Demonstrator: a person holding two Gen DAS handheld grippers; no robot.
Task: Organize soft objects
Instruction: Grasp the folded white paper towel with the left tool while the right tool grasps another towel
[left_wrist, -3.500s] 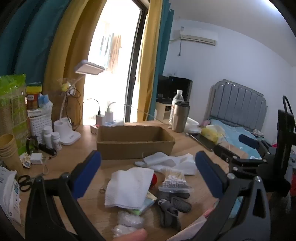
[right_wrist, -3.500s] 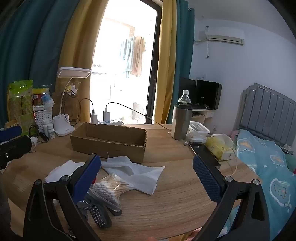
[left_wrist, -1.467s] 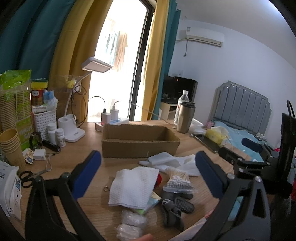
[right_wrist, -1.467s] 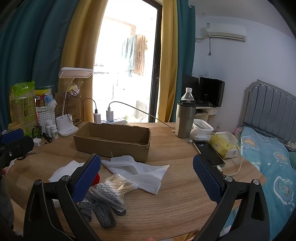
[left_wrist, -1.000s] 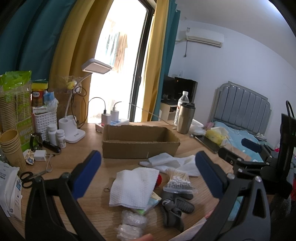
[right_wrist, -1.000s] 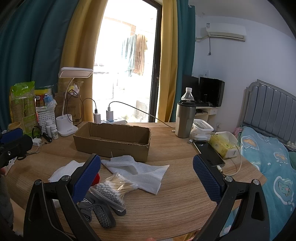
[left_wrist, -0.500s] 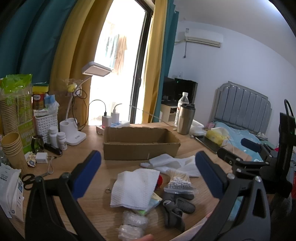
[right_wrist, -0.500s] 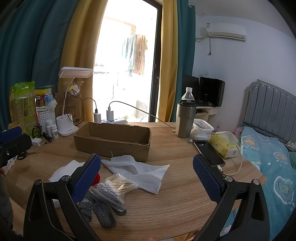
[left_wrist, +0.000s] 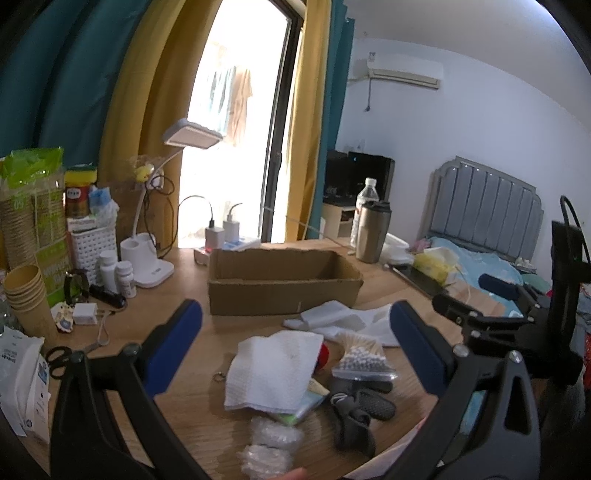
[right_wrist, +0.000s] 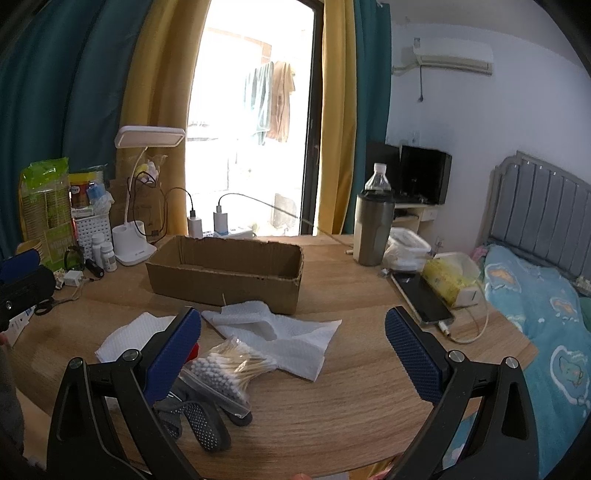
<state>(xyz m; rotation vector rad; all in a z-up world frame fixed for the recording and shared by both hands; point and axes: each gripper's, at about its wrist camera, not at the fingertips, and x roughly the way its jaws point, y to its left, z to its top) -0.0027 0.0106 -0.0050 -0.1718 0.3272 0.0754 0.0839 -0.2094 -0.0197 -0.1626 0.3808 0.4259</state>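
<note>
White and soft, a folded paper towel (left_wrist: 275, 369) is lying on the wooden table (right_wrist: 369, 380) near its front edge, partly covering a small red thing (left_wrist: 324, 355) and a green-edged packet (left_wrist: 304, 404). Just to its right a clear bag of cotton swabs (right_wrist: 229, 369) is resting against a pair of dark grey gloves (right_wrist: 201, 424) with dotted palms. Two small clear plastic bundles (left_wrist: 271, 445) are sitting nearer the front edge, below the towel. Behind the swabs a second white cloth (right_wrist: 280, 332) is spreading out crumpled, its far edge lying just before the cardboard box (right_wrist: 225, 271). That box is standing open toward the back of the table, and nothing can be made out inside it.

Both tongs are hanging above the pile, gripping nothing. The left gripper (left_wrist: 295, 343) is gaping wide with its blue pads on either side of the folded towel. The right gripper (right_wrist: 293, 345) is likewise spread apart, its left pad hovering over the swab bag; in the left wrist view it is showing as a black frame at the right.

Farther out, a steel tumbler (right_wrist: 373, 234) and a water bottle (right_wrist: 377, 179) are standing right of the box, with a phone (right_wrist: 421, 297) on a cable and a yellow tissue pack (right_wrist: 448, 277) beside them. A white desk lamp (right_wrist: 138, 206), chargers, pill bottles (left_wrist: 116, 273), stacked paper cups (left_wrist: 27, 295) and scissors (left_wrist: 61, 356) are crowding the left side. A bed with a grey headboard (right_wrist: 543, 221) is filling the right.
</note>
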